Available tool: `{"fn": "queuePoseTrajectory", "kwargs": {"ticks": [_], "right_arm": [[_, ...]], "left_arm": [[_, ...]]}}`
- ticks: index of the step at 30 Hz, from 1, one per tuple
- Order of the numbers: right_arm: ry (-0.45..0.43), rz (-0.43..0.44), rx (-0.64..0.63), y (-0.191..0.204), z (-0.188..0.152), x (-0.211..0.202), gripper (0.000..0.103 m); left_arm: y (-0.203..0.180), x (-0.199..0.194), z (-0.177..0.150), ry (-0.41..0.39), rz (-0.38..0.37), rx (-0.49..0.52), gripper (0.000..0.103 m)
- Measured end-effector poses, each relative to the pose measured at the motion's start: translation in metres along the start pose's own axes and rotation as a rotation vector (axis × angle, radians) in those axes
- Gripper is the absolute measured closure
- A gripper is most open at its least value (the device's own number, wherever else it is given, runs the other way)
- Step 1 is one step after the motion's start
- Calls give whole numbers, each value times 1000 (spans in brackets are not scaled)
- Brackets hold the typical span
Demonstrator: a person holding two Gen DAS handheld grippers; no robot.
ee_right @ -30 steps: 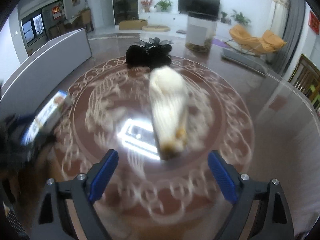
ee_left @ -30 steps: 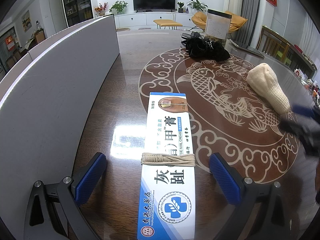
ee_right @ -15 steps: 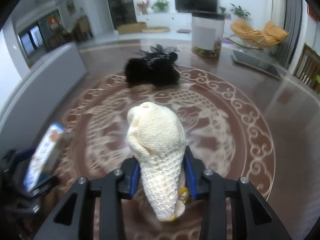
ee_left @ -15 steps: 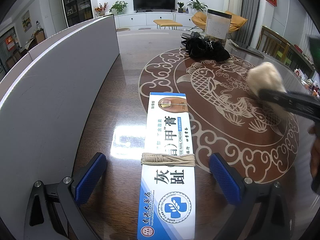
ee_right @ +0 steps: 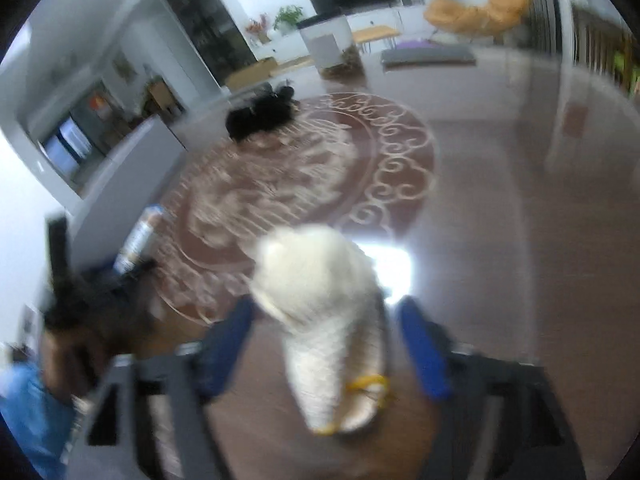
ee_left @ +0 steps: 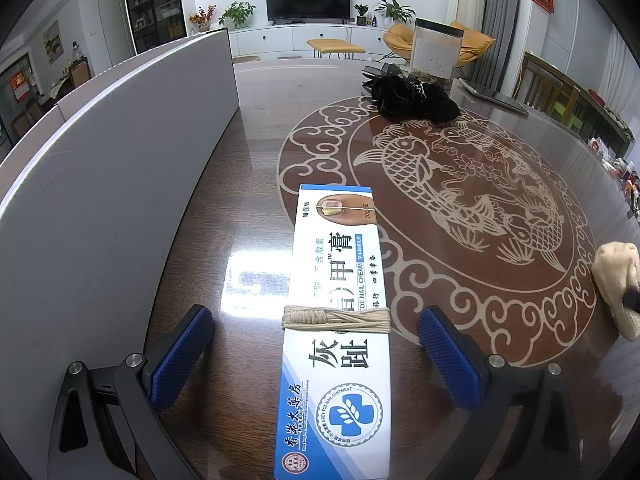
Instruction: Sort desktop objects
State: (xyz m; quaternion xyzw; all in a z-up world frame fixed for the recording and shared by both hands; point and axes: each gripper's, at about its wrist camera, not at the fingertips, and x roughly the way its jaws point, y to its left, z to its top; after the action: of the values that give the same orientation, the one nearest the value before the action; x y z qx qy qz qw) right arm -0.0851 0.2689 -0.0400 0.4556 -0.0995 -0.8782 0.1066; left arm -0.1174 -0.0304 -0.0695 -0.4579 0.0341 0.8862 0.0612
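Note:
A long white and blue nail cream box [ee_left: 340, 320], with a small bundle of beige string [ee_left: 336, 317] lying across it, rests on the table between the open fingers of my left gripper [ee_left: 316, 356]. A cream knitted sock [ee_right: 324, 312] lies between the blue pads of my right gripper [ee_right: 326, 344], which stand apart from it; this view is blurred. The sock also shows at the right edge of the left wrist view [ee_left: 616, 284]. A black fabric flower piece [ee_left: 412, 96] lies at the far side of the table.
A grey upright panel [ee_left: 100, 168] runs along the left of the table. A clear container with a paper label [ee_left: 436, 50] and a dark flat tray [ee_left: 492, 94] stand at the far end. The brown table top [ee_left: 460, 184] bears a fish pattern.
My right gripper closed on the sock, carried it to the table's right near side and has opened around it. The left gripper and the box have not moved.

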Motion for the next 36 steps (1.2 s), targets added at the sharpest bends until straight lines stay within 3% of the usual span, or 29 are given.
{"fn": "queuePoseTrajectory", "kwargs": {"ticks": [4, 7, 11, 29, 33, 36], "right_arm": [[-1, -188, -176, 26, -10, 5, 7], [31, -244, -237, 35, -15, 21, 7], [24, -236, -199, 28, -17, 25, 0], [8, -233, -166, 24, -17, 26, 0], [8, -233, -166, 25, -17, 26, 0], [8, -233, -166, 24, -17, 26, 0]], "left_arm": [[0, 0, 0, 0, 0, 0, 0], [0, 0, 0, 0, 0, 0, 0], [0, 0, 0, 0, 0, 0, 0], [-3, -2, -1, 1, -16, 23, 0], [-10, -11, -7, -27, -37, 48, 20], [-16, -15, -12, -28, -43, 48, 20]]}}
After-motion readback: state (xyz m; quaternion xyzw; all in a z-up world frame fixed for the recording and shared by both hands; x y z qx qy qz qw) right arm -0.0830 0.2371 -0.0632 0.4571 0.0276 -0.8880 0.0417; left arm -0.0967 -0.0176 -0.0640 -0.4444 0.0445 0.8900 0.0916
